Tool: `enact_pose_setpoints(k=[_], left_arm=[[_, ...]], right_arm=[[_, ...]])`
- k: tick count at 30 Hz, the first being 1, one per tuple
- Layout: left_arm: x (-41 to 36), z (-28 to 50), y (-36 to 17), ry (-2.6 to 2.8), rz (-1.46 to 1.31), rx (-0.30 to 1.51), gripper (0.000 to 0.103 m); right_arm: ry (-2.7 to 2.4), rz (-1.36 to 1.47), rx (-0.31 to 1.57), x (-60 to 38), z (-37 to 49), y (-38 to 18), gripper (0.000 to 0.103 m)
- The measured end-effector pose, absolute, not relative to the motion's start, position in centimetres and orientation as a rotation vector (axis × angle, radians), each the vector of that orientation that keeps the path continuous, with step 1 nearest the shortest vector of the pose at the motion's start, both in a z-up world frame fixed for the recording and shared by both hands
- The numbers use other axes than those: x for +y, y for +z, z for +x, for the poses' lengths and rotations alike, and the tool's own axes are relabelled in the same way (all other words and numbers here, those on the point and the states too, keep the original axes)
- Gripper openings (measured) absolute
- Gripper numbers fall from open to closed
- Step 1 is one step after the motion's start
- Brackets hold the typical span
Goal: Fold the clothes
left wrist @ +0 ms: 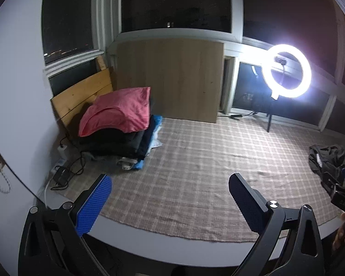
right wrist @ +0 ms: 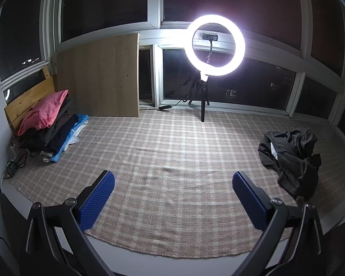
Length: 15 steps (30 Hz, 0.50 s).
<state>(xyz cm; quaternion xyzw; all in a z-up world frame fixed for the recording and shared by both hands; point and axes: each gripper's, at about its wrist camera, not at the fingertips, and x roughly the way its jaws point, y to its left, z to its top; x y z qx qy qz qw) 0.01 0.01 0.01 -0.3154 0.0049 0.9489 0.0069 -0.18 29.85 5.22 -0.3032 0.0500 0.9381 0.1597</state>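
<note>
Right wrist view: both grippers, right [right wrist: 173, 197] and left [left wrist: 170, 201], spread wide and empty above plaid rug [right wrist: 172, 142]; crumpled dark garment [right wrist: 292, 154] to the right, apparently unfolded, likely next to grasp by an edge.

Left gripper [left wrist: 170, 203], right gripper [right wrist: 173, 201] agape, empty

Crumpled garment [right wrist: 292, 158] lies at right on the rug [right wrist: 172, 151]; stacked clothes [right wrist: 50, 124] at far left, before a leaning board [right wrist: 99, 78]; ring light [right wrist: 218, 44] stands behind, centre.
</note>
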Motion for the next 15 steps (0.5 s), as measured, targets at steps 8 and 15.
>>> enact_pose_setpoints(k=[8, 15], left_arm=[[-1.5, -1.1, -0.9, 2.947, -1.025, -0.001, 0.102], [-0.6, -4.0, -0.8, 2.945, -1.028, 0.028, 0.102]], right_arm=[[2.667, -0.861, 0.125, 29.7, -0.6, 4.4, 0.103], [2.634, -0.872, 0.142, 29.6, -2.2, 4.2, 0.103]])
